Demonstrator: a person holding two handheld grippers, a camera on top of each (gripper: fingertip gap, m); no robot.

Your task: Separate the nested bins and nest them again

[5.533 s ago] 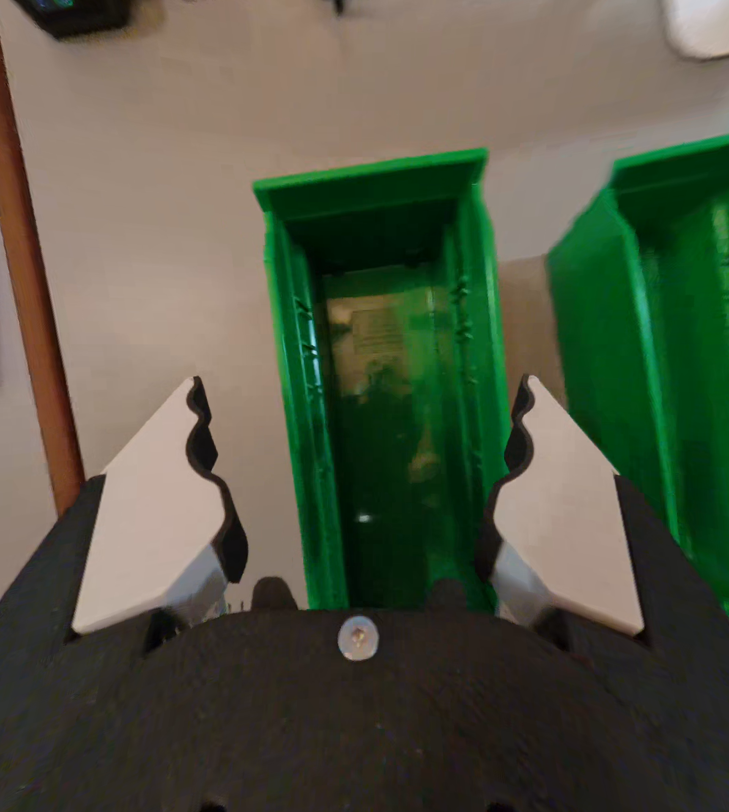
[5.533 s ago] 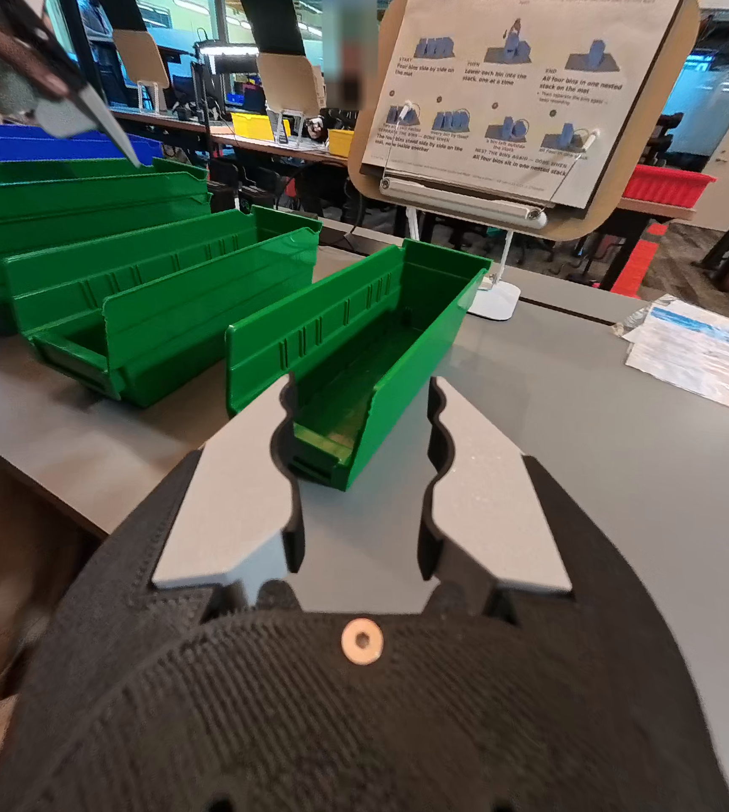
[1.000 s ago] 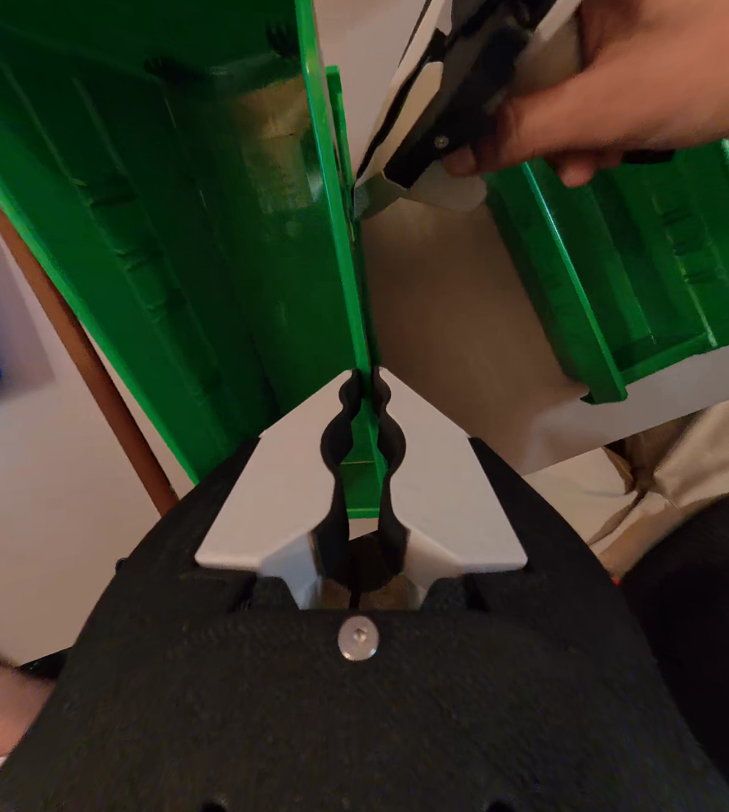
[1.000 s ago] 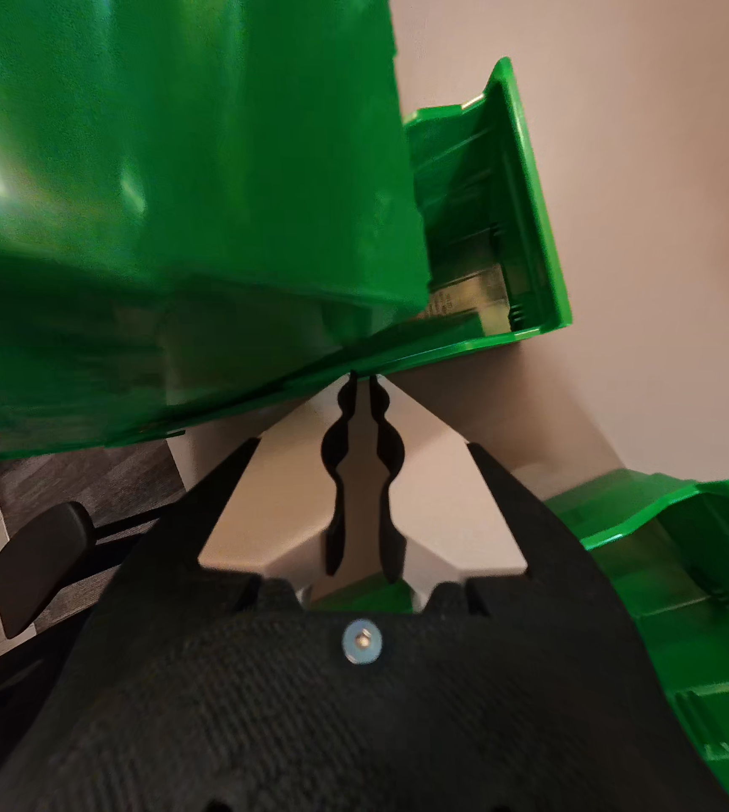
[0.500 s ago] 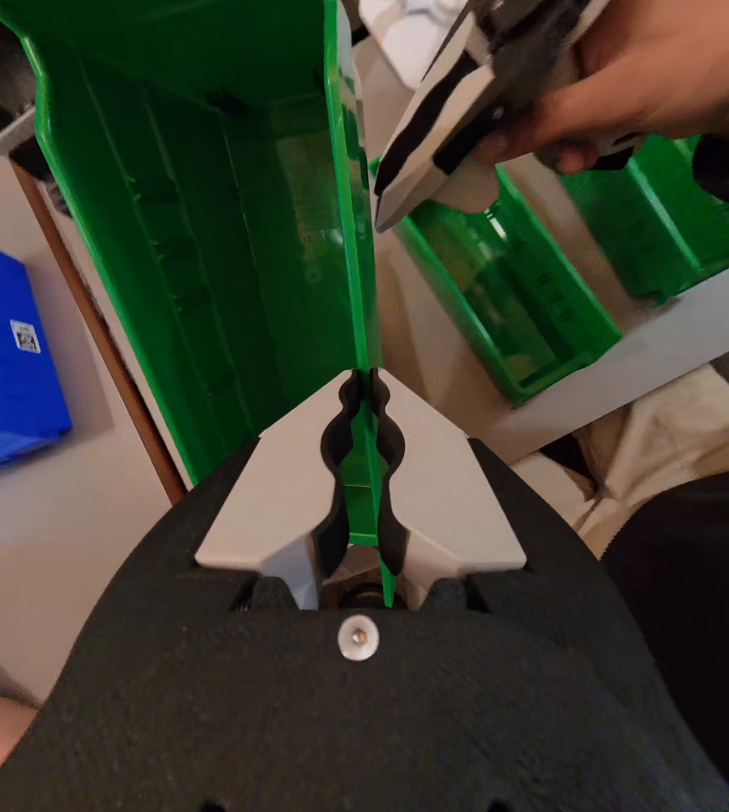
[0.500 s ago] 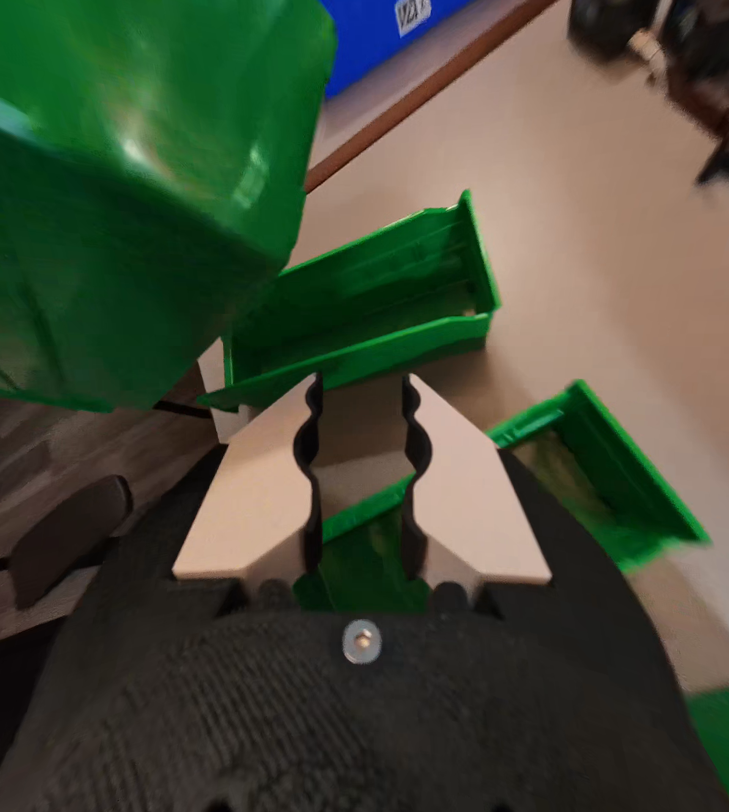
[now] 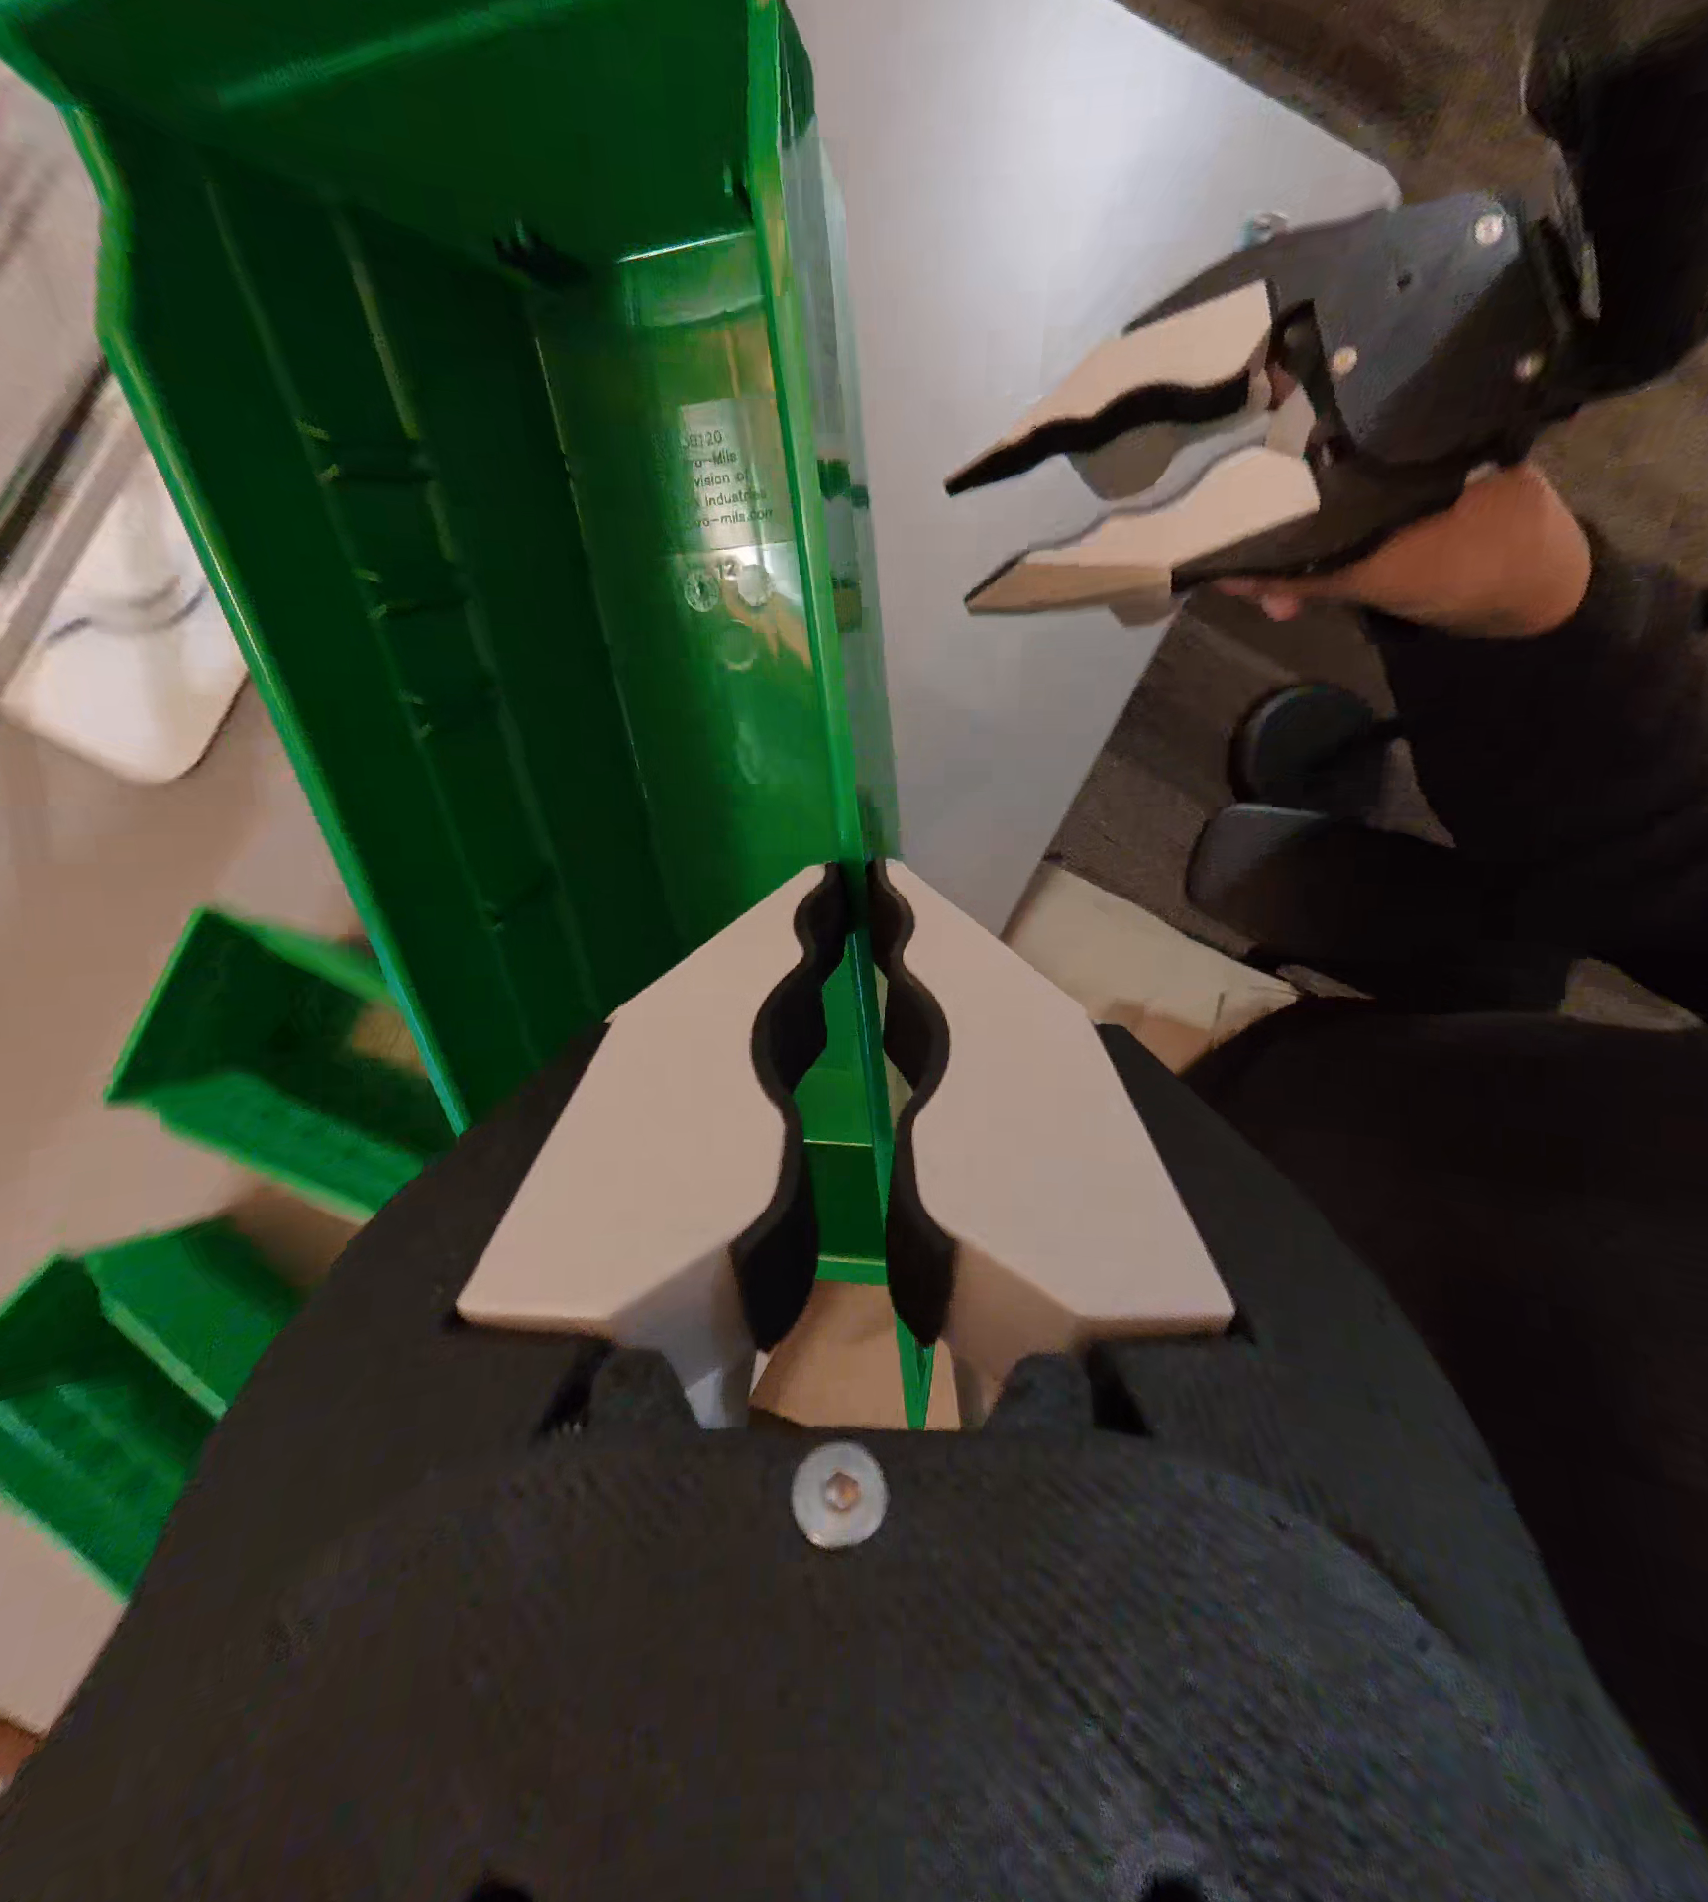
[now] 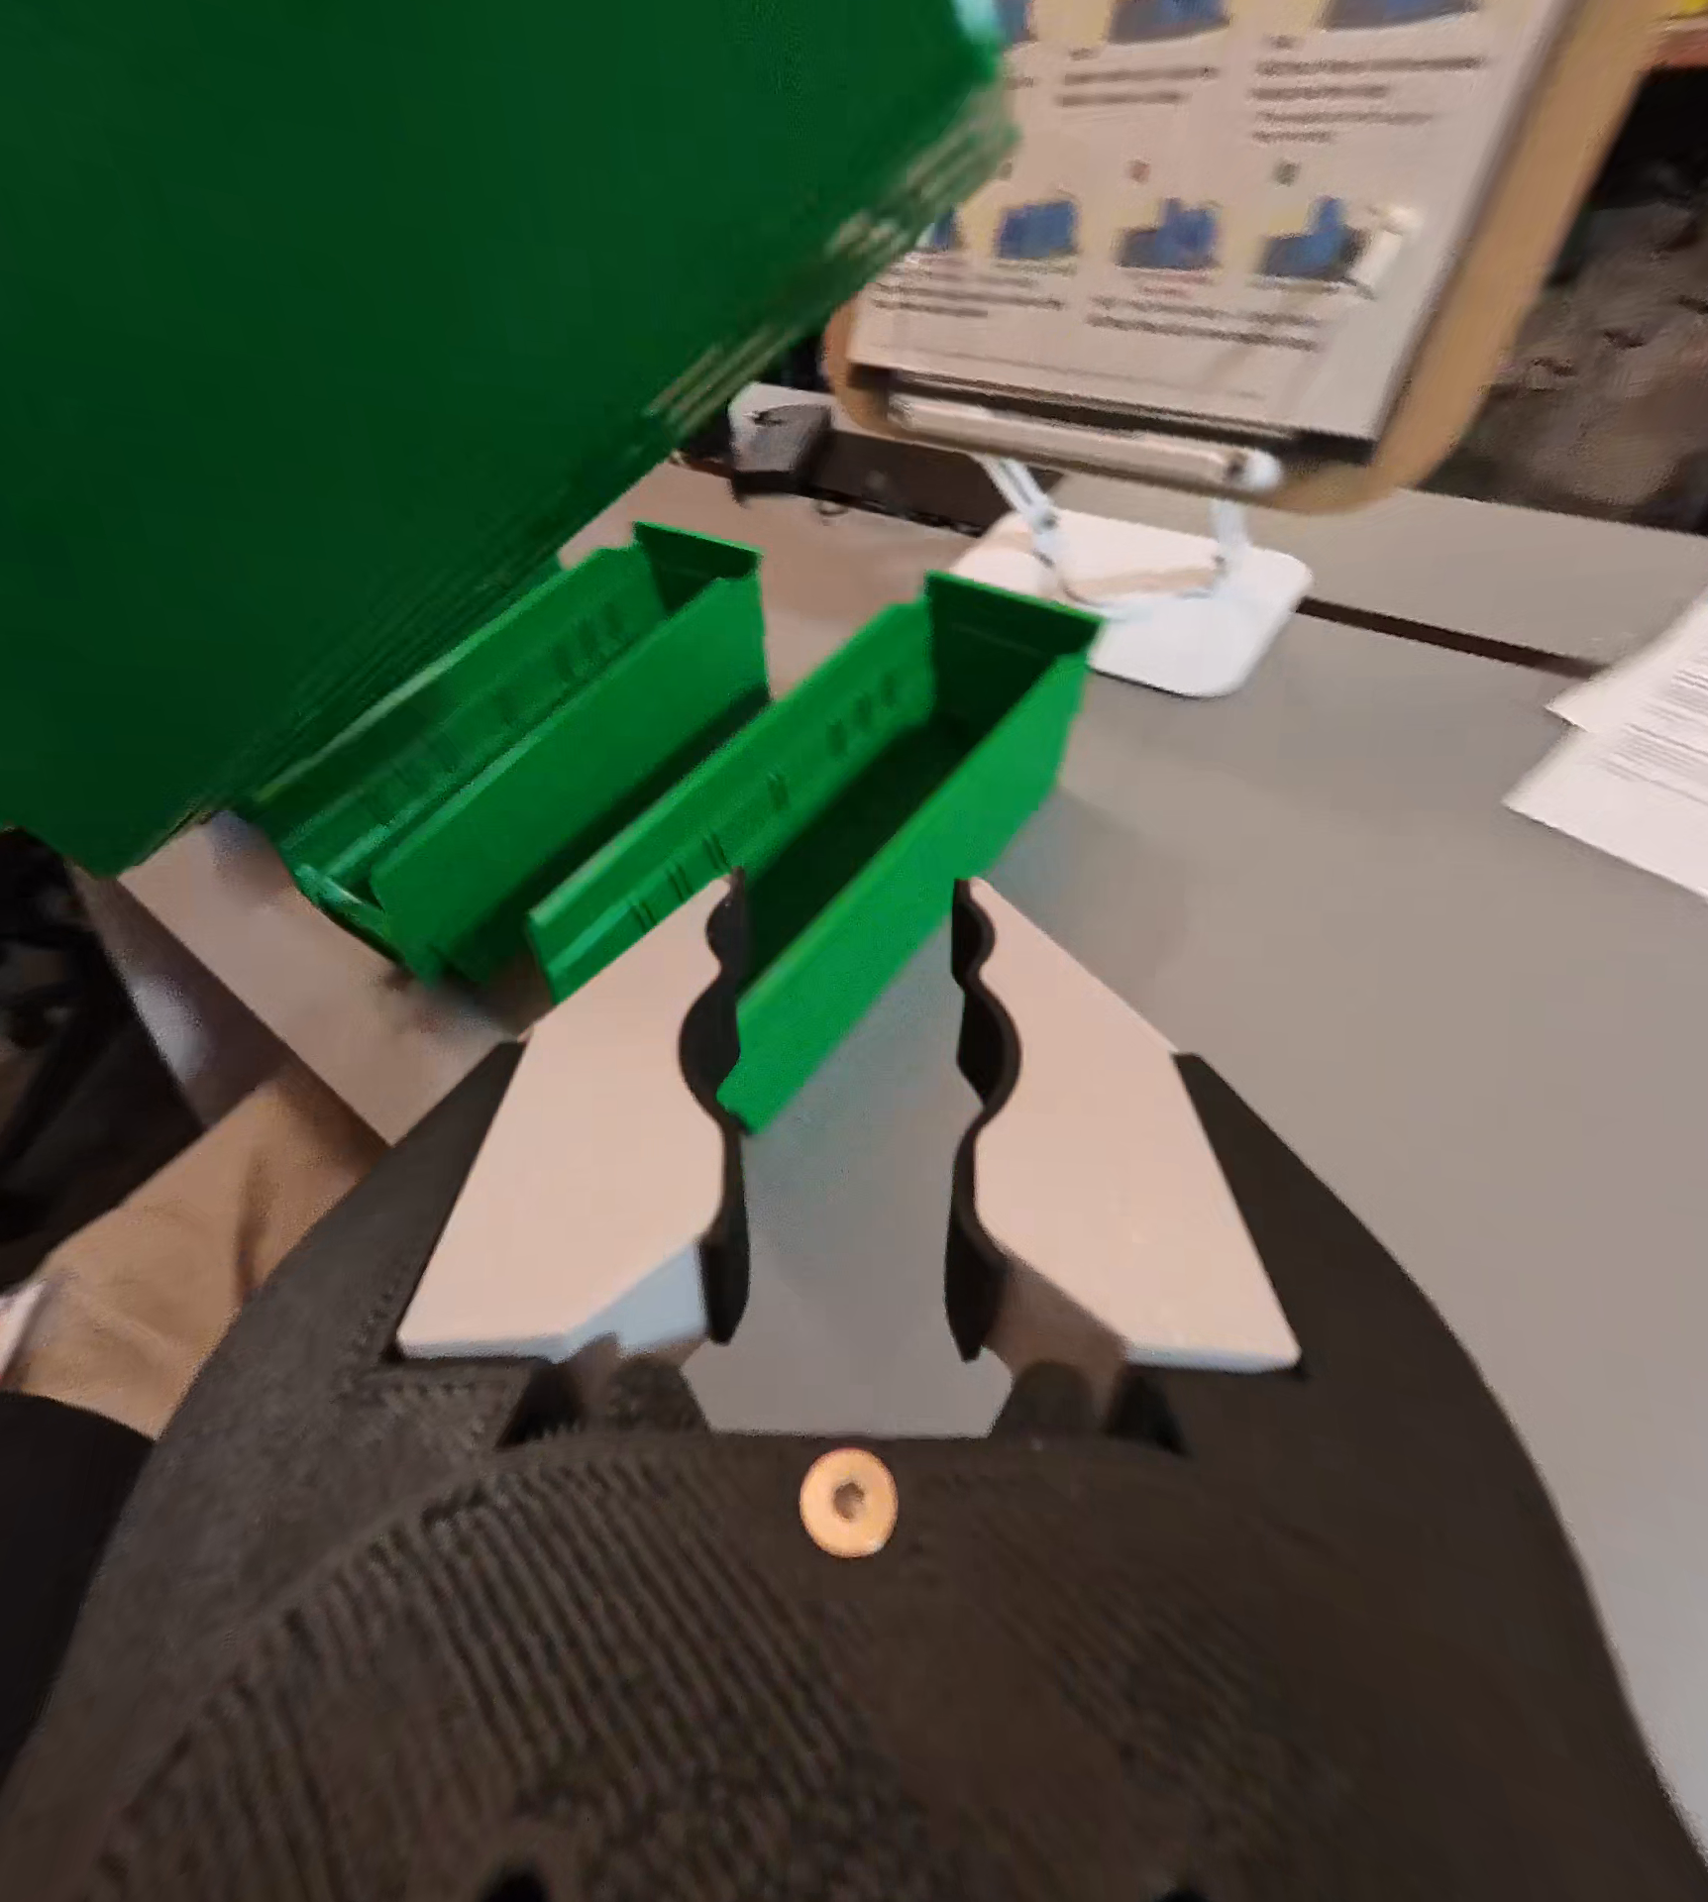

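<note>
1. The right gripper (image 8: 845, 1112) has let go of the lifted green bin (image 7: 479, 494) and pulled away, its jaws now parted and empty.
2. The left gripper (image 7: 855, 1081) clamps the bin's side wall, holding it above the tabletop (image 8: 1344, 926).
3. Two more green bins (image 8: 623, 741) rest side by side on the tabletop.

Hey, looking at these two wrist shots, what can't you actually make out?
- Lifted green bin: right wrist view shows only its blurred underside, cut off by the top and left edges.
- Two bins on the table: left wrist view, blurred, partly hidden behind the left tongs and the lifted bin.
- Instruction board: right wrist view, motion blur, top cropped.
- Whether the table's bins are nested: right wrist view, lifted bin covers the left one.
</note>
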